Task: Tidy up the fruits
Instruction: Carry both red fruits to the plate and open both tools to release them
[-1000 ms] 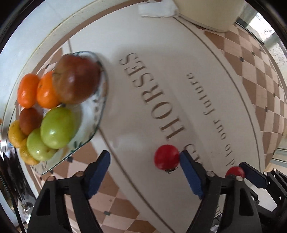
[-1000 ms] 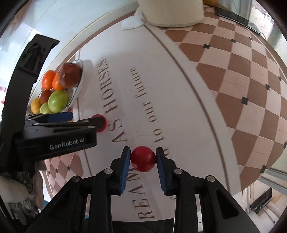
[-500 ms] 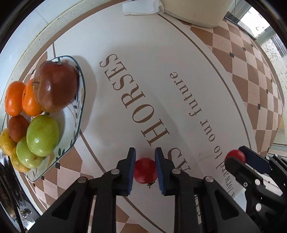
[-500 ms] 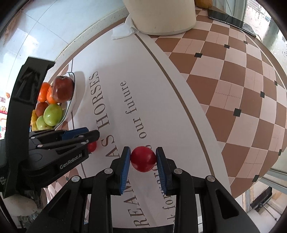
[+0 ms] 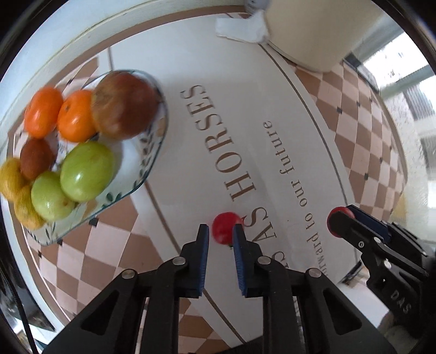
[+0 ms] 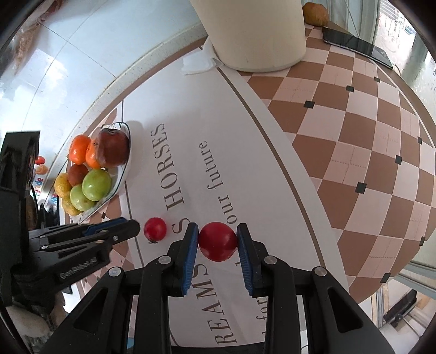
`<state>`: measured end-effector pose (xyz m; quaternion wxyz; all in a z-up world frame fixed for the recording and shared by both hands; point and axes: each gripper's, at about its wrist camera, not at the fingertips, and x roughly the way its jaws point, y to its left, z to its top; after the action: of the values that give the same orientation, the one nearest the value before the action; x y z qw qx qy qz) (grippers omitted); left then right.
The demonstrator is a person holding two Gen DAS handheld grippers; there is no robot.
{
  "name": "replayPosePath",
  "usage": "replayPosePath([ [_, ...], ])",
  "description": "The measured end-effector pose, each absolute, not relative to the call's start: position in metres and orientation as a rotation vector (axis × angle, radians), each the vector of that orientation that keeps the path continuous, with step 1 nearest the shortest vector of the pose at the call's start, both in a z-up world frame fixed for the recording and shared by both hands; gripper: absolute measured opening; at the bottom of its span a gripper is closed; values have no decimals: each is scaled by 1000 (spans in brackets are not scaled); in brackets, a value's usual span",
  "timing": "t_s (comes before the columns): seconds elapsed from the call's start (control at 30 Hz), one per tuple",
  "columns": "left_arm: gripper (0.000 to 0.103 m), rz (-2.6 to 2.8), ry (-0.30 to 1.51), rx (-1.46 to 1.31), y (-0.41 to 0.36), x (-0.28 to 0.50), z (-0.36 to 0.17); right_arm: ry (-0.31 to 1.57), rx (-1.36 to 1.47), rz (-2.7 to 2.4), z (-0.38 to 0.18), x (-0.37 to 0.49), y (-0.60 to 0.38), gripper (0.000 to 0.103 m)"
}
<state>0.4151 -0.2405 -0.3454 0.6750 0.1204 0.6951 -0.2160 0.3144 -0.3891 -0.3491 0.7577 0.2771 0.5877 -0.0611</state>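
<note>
A small red tomato lies on the lettered tablecloth just past the tips of my left gripper, whose blue jaws stand close together with nothing between them. It also shows in the right wrist view, free of the left gripper. My right gripper is shut on a larger red tomato and holds it above the cloth; it shows in the left wrist view too. A glass plate of oranges, green fruits and a red apple sits at the left.
A large cream cylinder stands at the back with a white tissue by its base. A dark phone and a brown fruit lie at the far right. The table edge runs along the right.
My left gripper closed around the small tomato, then drew back and the tomato now sits on the cloth beyond its tips. The right gripper kept hold of its tomato.
</note>
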Motion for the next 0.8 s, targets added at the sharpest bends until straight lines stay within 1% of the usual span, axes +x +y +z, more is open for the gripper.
replayPosePath([
  [0.07, 18, -487, 1603, 218, -232, 423, -349, 1280, 606, -132, -350, 315, -389, 32],
  [0.17, 35, -462, 1699, 102, -222, 425, -364, 1290, 615, -131, -355, 314, -390, 31],
  [0.2, 38, -464, 1729, 52, -219, 423, -370, 1293, 616, -130, -357, 314, -390, 31],
  [0.33, 39, -435, 1748, 48, -223, 426, -377, 1296, 609, -127, -360, 312, -389, 31],
  [0.4, 42, -435, 1749, 54, -224, 425, -378, 1299, 611, -126, -362, 311, -389, 31],
  [0.53, 43, -447, 1725, 105, -240, 421, -380, 1299, 610, -128, -362, 308, -389, 31],
  [0.63, 40, -458, 1700, 160, -252, 420, -382, 1298, 610, -133, -361, 307, -390, 32],
  [0.67, 36, -460, 1691, 175, -253, 420, -382, 1297, 610, -135, -361, 306, -391, 32],
  [0.7, 27, -465, 1685, 187, -257, 419, -382, 1297, 610, -136, -361, 305, -392, 32],
  [0.8, 27, -477, 1655, 215, -263, 415, -382, 1291, 613, -143, -358, 302, -395, 32],
])
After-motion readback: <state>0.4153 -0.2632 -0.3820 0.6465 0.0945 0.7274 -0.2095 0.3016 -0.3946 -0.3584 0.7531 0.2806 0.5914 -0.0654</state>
